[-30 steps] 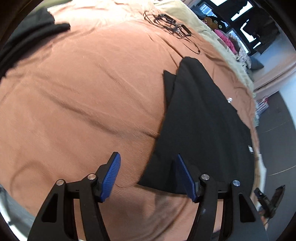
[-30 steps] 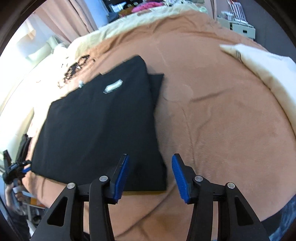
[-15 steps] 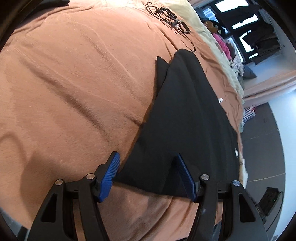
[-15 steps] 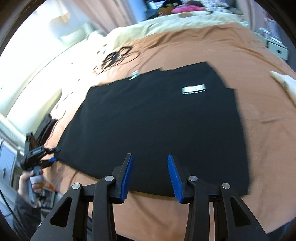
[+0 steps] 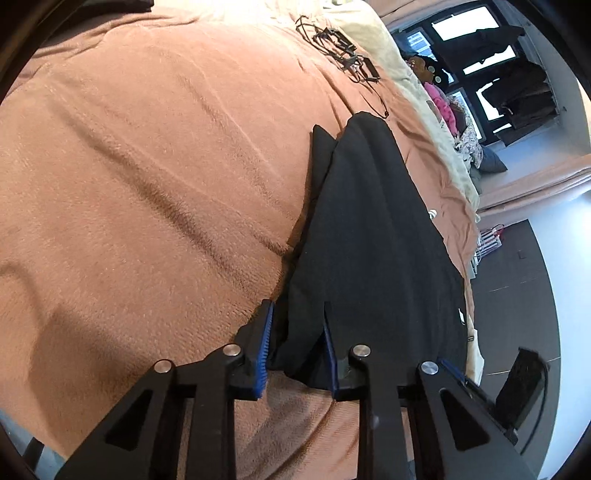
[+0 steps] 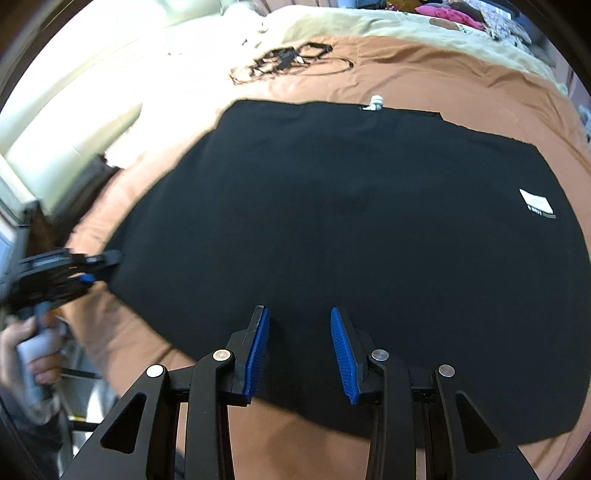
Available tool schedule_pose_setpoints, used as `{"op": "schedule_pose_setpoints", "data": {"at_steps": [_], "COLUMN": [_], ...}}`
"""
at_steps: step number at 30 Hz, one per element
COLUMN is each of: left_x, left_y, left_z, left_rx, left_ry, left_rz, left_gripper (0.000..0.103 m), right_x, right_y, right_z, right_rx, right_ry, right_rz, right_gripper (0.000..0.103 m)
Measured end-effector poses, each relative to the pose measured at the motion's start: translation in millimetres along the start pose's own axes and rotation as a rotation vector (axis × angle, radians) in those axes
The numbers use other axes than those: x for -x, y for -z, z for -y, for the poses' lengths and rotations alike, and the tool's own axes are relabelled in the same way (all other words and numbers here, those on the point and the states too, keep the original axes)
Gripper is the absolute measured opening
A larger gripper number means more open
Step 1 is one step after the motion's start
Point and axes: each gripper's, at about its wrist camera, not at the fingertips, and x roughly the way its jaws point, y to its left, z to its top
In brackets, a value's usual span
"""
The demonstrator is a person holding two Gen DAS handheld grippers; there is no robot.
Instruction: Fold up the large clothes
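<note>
Lying beyond the black garment on the brown blanket, tangled cables; both grippers' fingers spread.

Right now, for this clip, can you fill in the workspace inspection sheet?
Surface: brown blanket over a bed, wrinkled.
Job's things: black shirt lying flat, partly folded, white label showing.
Clutter: small white piece at the shirt's far edge.
Grippers: left claw open, straddling the shirt's near corner; right claw open over the shirt's near edge.
Cables: black tangle on the blanket beyond the shirt.
Surroundings: cream bedding, pink clothes, dark windows.
</note>
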Motion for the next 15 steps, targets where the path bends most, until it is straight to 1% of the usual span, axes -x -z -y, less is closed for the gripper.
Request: {"op": "schedule_pose_setpoints", "data": {"at_steps": [3,5,9,15], "left_x": [0.4,0.4,1.4,3.4], "left_y": [0.1,0.0,1.3,3.1], "left_z": [-1.5,-2.1,-2.9,-6.7], "left_rx": [0.014,0.019,0.022,0.051], "left_ry": [0.007,0.009,0.007,0.014], "left_rz": [0.003,0.002,0.001,0.002], "left_gripper": [0.024,0.024,0.024,0.024], "right_x": [-12.0,-17.3,-28.4,-43.9], "right_y": [-11.6,-17.6,-28.8,-58.4], "right_z": [-4.2,-1.9,4.4,19.6], "right_rx": [0.013,0.002,-0.017,-0.042], "right_ry": [0.079,0.096,0.098,0.09], "right_rz": [-0.011,-0.017,-0.035,-0.059], "right_gripper": [0.035,0.032,0.03,0.028]}}
